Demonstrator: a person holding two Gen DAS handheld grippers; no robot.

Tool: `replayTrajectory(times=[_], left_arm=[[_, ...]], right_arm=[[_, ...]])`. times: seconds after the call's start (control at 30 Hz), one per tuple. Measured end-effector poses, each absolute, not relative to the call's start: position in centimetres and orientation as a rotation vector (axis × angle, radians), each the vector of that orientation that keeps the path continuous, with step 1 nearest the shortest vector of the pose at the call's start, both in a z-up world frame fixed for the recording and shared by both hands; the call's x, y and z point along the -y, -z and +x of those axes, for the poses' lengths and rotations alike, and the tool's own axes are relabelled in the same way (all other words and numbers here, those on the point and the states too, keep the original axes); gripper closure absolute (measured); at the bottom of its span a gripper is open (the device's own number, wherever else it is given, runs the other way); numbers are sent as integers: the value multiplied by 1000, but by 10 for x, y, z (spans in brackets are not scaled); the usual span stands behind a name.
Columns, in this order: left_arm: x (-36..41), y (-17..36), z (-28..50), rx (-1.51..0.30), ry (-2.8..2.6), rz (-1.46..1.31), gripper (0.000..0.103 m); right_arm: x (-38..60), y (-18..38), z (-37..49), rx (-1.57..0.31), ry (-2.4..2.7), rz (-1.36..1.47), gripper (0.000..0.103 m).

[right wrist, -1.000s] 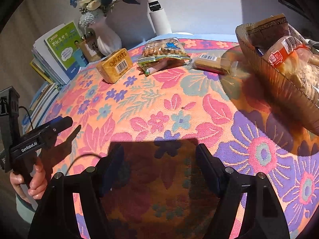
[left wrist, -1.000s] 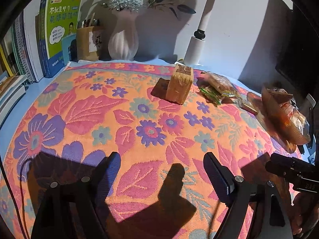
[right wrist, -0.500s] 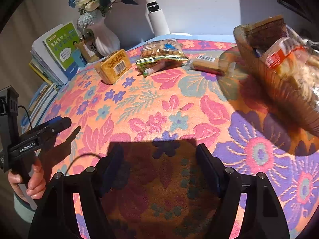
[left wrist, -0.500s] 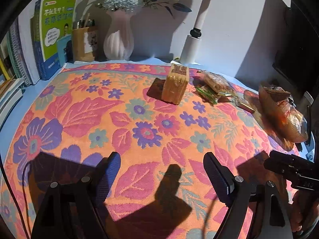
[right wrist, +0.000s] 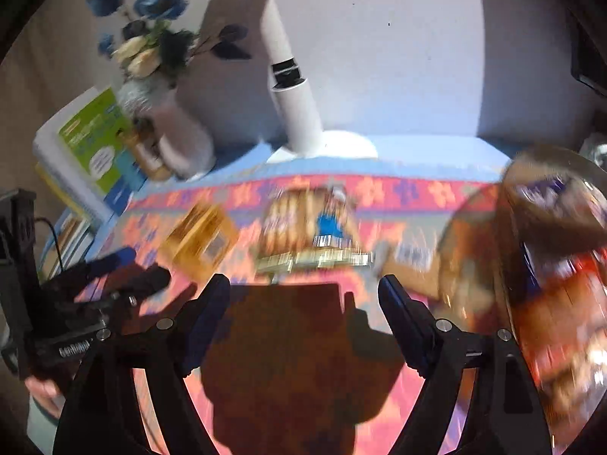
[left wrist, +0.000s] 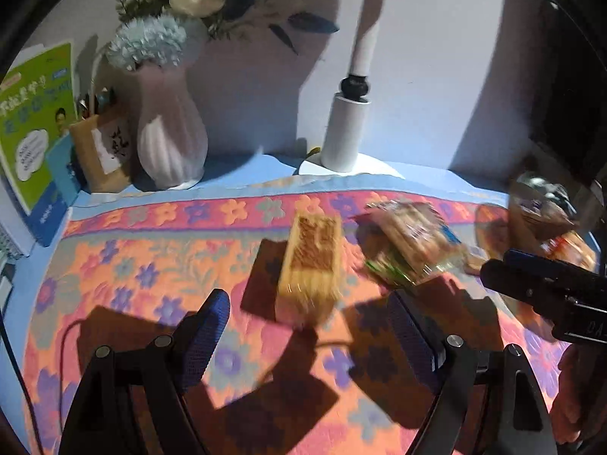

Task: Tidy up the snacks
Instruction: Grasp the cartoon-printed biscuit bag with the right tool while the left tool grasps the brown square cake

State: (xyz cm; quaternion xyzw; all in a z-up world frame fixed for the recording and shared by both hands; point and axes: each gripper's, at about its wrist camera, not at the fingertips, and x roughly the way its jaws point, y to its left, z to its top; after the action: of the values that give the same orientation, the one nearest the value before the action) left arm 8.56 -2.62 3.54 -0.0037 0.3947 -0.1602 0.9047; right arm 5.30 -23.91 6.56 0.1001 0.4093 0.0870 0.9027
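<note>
1. The snacks lie across the middle of the frames, on the flower-patterned orange and pink cloth (left wrist: 125, 265) over the table. In the left wrist view, a yellow wrapped cake block (left wrist: 309, 265) stands just ahead of the left tongs (left wrist: 309, 331). Right of it lies a clear bag of brown biscuits (left wrist: 411, 239) on top of a green-edged packet (left wrist: 383, 267).
2. At the right edge of the right wrist view stands the amber see-through basket (right wrist: 508, 250), already holding several wrapped snacks.
3. The left tongs are spread wide with nothing between them. The right tongs (right wrist: 303, 309) have just been widening and are empty too, with only shadowed cloth between the pads.
4. I'd say this is the approach: both hands reaching toward the loose snacks, nothing picked yet. The left looks lined up on the cake block, the right on the biscuit bag.
5. Next, each pair should straddle its snack, close, then carry it to the basket.
6. Room is good in the foreground. Behind the snacks, the white ribbed vase of flowers (left wrist: 170, 140) and white lamp post (left wrist: 347, 129) stand near.
</note>
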Motion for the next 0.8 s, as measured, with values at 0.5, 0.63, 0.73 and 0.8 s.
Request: replayTrajectory(times=[0.5,0.63,0.73,0.8], left_arm=[[29,-11,108,-799,314,-47,54],[33,-8,109,-808,328,-34,66],[33,-8,108,-798,322,-30,66],[33,-9,107,-794,321,-33,66]], right_arm=[[223,-25,115,-838,-159,158,19],[220,-24,116,-836,-145,143,19],[221,-21,119,-851,-142,152,20],[225,-22,118,-839,-150,168,23]])
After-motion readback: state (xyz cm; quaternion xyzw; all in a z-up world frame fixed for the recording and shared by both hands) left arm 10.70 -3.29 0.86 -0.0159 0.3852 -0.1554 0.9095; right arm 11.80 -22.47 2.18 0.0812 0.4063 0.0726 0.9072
